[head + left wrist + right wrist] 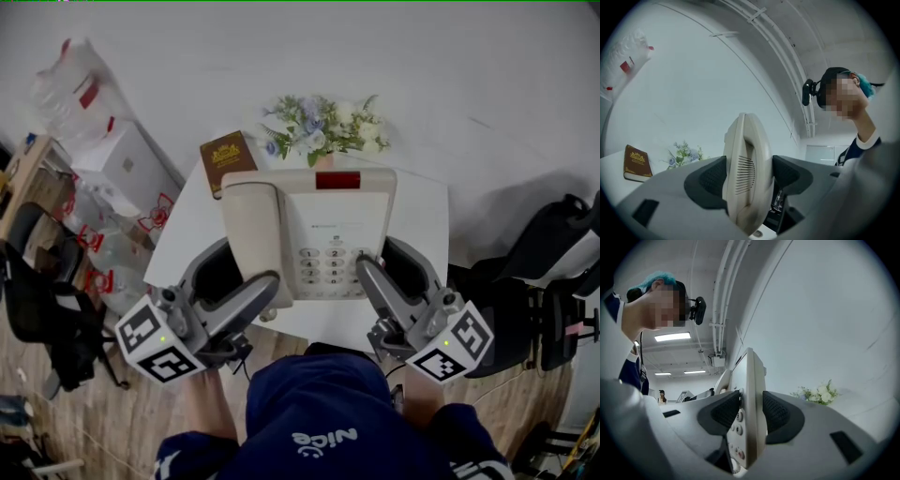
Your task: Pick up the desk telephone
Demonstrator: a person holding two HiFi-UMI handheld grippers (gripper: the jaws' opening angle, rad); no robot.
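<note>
A cream desk telephone [323,225] with a keypad and a red strip at its far edge hangs above the small white table [424,202]. My left gripper [272,283] is shut on its left side, where the handset [746,173] lies pinched between the dark pads. My right gripper [364,264] is shut on the phone's right edge [751,418], one pad on the keypad face, the other on the underside. Both grippers point slightly upward and hold the telephone [740,140] between them.
A brown book [226,160] and a bunch of white and blue flowers [319,127] sit at the table's far edge. Black chairs [553,291] stand to the right; cartons and bags [117,187] crowd the left. The person's knees [328,422] are just below the table.
</note>
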